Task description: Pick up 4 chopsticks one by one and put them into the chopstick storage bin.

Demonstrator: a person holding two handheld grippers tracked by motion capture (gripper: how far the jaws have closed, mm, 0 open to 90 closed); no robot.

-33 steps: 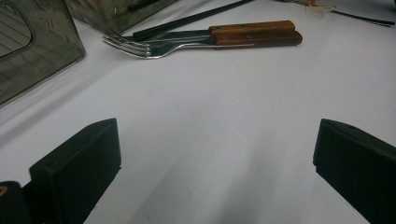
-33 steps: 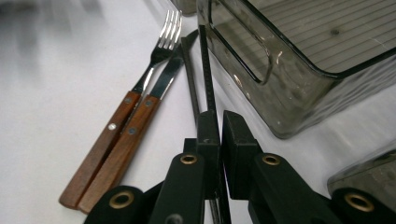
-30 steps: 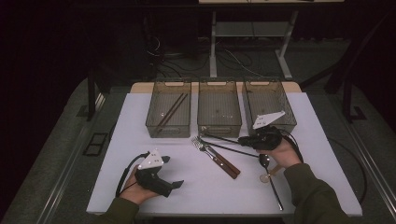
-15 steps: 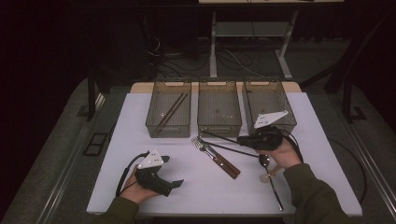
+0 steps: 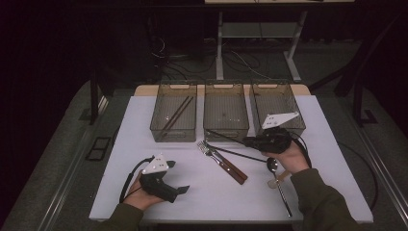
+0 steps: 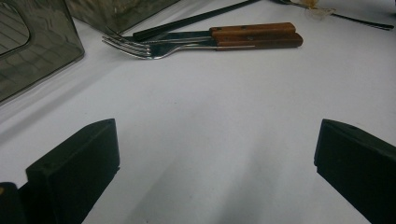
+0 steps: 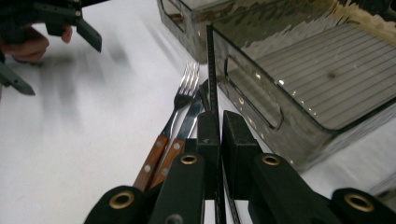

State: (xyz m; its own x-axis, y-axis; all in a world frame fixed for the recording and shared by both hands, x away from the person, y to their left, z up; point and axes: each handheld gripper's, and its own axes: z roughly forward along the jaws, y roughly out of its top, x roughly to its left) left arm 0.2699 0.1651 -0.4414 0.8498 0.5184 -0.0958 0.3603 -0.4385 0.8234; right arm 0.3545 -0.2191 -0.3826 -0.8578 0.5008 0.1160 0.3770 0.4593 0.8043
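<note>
My right gripper (image 5: 246, 141) hovers just in front of the middle bin (image 5: 225, 126), pointing left. In the right gripper view its jaws (image 7: 219, 126) are shut on a thin black chopstick (image 7: 209, 60) that sticks out ahead along the bin's wall. A second black chopstick (image 5: 240, 154) lies on the white table beside a fork (image 5: 208, 147) and a wooden-handled knife (image 5: 232, 169). My left gripper (image 5: 179, 191) rests low at the front left, open, with bare table between its jaws (image 6: 215, 154). The fork and knife (image 6: 252, 35) lie ahead of it.
Three clear bins stand in a row at the back; the left bin (image 5: 174, 130) holds two brown chopsticks (image 5: 176, 114), and the right bin (image 5: 288, 96) sits behind my right hand. A spoon (image 5: 273, 165) and a long utensil (image 5: 283, 195) lie by my right wrist.
Almost nothing differs. My right gripper has barely shifted with the chopstick still clamped in it, and the left gripper has stayed where it was.
</note>
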